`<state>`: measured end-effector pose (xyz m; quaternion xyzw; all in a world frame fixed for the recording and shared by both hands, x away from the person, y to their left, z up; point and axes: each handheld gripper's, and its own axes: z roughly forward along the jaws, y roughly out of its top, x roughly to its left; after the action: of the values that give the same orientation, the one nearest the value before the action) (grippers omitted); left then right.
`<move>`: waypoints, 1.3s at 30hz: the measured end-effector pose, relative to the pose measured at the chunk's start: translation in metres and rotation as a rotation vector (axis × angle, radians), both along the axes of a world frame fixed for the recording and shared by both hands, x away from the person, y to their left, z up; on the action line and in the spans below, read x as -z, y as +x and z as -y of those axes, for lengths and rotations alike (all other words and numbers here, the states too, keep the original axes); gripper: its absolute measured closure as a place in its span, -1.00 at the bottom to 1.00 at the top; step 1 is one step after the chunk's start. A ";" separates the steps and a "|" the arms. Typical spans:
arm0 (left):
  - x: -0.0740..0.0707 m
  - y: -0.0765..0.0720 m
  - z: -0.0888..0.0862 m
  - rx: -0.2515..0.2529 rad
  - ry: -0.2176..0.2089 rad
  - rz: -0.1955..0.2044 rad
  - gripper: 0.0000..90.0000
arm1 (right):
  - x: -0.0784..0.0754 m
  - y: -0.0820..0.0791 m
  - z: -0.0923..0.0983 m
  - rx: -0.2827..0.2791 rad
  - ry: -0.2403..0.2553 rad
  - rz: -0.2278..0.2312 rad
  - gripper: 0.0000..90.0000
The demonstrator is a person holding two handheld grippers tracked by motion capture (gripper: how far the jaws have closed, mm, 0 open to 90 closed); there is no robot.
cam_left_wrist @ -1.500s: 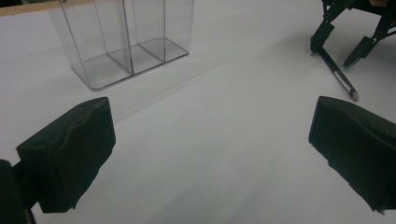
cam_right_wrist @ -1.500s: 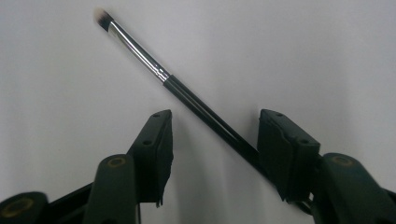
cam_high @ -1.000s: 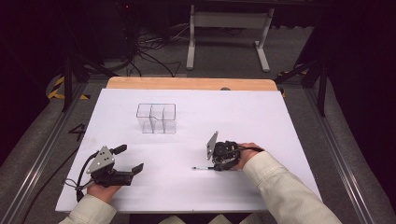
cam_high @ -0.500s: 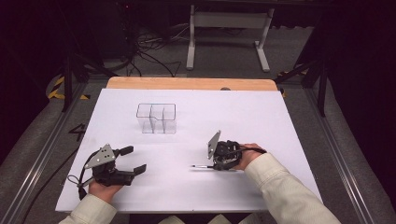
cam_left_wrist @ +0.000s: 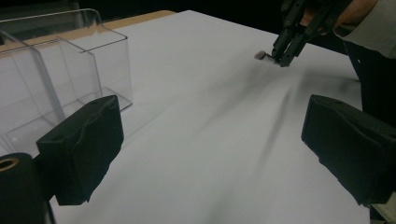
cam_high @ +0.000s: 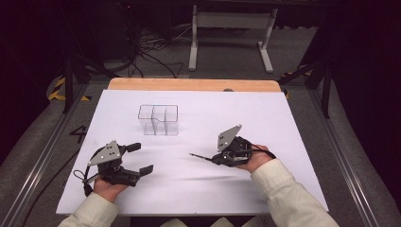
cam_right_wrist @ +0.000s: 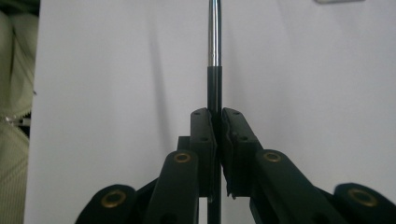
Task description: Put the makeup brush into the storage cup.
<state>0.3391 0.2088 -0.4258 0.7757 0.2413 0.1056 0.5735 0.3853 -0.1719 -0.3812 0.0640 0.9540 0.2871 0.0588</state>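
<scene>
My right gripper (cam_high: pixel 216 159) is shut on a thin black-and-silver pen (cam_high: pixel 198 156), which points left just above the white sheet. In the right gripper view the pen (cam_right_wrist: pixel 214 37) runs straight up from between the closed pads of that gripper (cam_right_wrist: pixel 218 122). My left gripper (cam_high: pixel 143 157) hovers near the front left corner, open with nothing between its jaws, which have just been opening a little wider. In the left gripper view its pads (cam_left_wrist: pixel 84 140) frame bare sheet. A clear plastic box (cam_high: pixel 158 119) with several compartments stands behind it, empty, and it is at the left (cam_left_wrist: pixel 70 70) in that view, with the right gripper (cam_left_wrist: pixel 285 56) far off.
The white sheet (cam_high: pixel 265 113) covers a wooden table whose far edge (cam_high: pixel 189 85) shows. Beyond it a metal stand (cam_high: pixel 231 21) and cables lie on the floor. Dark rails run along both sides of the table.
Both hands have lifted slightly. The right gripper has raised the pen off the sheet, its tip now higher. The left gripper's jaws stand a bit wider.
</scene>
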 end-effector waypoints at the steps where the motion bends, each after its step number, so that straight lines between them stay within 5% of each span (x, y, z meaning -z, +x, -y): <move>1: 0.000 0.000 0.002 0.007 -0.003 0.001 -0.86 | -0.002 -0.001 0.001 0.007 0.024 0.004 0.87; 9: -0.006 0.004 0.012 0.059 -0.020 0.008 -0.87 | -0.006 -0.007 0.007 0.037 0.193 0.016 0.87; 22: -0.016 0.013 0.026 0.172 -0.058 -0.001 -0.80 | -0.001 -0.015 0.011 0.084 0.402 0.037 0.87; 27: -0.020 0.019 0.031 0.220 -0.104 -0.008 -0.73 | 0.003 -0.018 0.010 0.084 0.469 0.029 0.87; 39: -0.030 0.022 0.043 0.261 -0.135 0.017 -0.64 | 0.015 -0.025 0.007 0.101 0.658 0.055 0.87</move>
<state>0.3614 0.1655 -0.3962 0.7592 0.1401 0.0205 0.6353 0.3605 -0.1785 -0.3964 0.1190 0.8038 0.5780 0.0746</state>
